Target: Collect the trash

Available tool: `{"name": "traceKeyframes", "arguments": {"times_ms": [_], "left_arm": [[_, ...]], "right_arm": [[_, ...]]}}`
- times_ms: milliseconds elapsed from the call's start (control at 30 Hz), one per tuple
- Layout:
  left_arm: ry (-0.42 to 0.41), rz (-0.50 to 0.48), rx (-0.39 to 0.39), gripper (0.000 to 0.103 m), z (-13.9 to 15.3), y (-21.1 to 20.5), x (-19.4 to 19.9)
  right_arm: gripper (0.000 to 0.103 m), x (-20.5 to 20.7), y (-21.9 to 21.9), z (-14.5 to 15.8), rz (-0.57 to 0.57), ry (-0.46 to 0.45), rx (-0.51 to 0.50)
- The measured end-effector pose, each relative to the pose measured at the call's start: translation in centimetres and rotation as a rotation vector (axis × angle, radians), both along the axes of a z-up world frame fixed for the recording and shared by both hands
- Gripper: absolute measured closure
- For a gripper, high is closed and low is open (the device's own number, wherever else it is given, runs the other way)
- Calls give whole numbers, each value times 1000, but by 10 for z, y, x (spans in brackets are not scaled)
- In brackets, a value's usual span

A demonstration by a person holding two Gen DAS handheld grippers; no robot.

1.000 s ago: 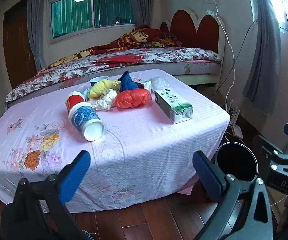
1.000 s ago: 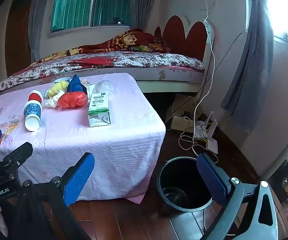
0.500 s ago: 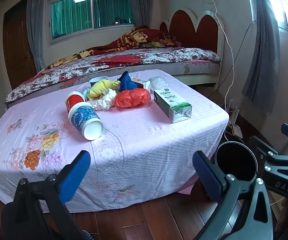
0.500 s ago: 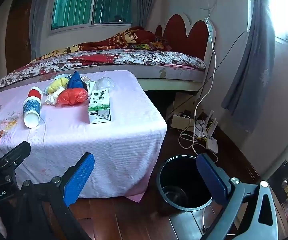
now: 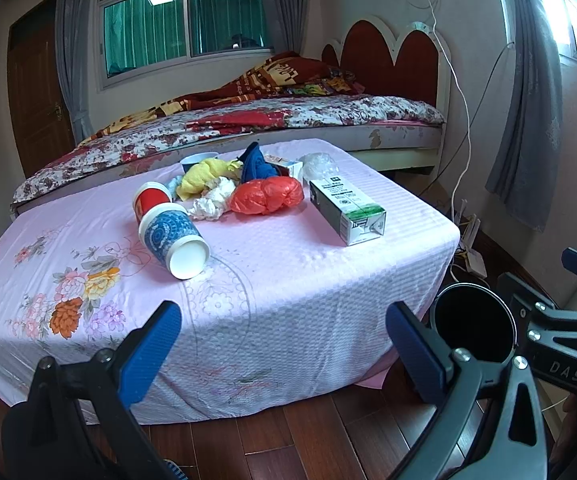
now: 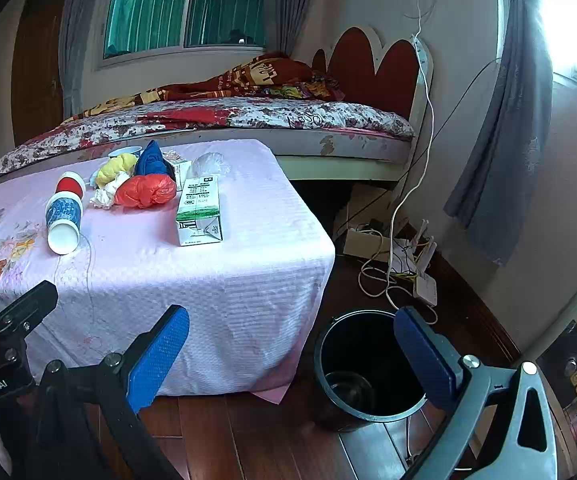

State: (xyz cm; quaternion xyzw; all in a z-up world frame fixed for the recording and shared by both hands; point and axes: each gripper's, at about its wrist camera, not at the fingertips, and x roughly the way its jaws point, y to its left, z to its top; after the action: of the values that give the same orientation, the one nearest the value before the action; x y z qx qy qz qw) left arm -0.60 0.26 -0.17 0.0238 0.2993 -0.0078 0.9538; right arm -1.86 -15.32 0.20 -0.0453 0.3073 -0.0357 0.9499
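A pink-clothed tabletop (image 5: 288, 264) carries the trash: a milk carton (image 5: 346, 210) on the right, a red bag (image 5: 266, 200) in the far heap, a blue cup (image 5: 174, 238) lying left. A black bin (image 6: 364, 364) stands on the floor, right. Left tongs (image 5: 284, 352) and right tongs (image 6: 292, 356) gape empty, near.

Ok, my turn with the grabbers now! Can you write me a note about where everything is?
Left gripper: open, holding nothing.
Right gripper: open, holding nothing.
Both are short of the table.
On it: blue cup and milk carton, both lying down; red cup; red bag; crumpled paper; yellow and blue wads.
Bin stands on the floor by the table's corner.
Nothing picked up yet; all trash remains.
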Motion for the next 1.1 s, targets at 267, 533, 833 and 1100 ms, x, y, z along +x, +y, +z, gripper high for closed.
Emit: {"name": "traceKeyframes", "arguments": {"times_ms": [267, 533, 833, 1100], "left_arm": [[-2, 5, -5, 1, 1, 2, 0], [-3, 9, -3, 1, 1, 3, -1], [-5, 10, -4, 1, 1, 4, -1], [-4, 9, -4, 1, 1, 4, -1]], "right_arm": [[0, -1, 1, -1, 3, 0, 0], [0, 1, 2, -1, 5, 2, 1], [0, 1, 3, -1, 5, 1, 1], [0, 1, 3, -1, 6, 1, 2]]}}
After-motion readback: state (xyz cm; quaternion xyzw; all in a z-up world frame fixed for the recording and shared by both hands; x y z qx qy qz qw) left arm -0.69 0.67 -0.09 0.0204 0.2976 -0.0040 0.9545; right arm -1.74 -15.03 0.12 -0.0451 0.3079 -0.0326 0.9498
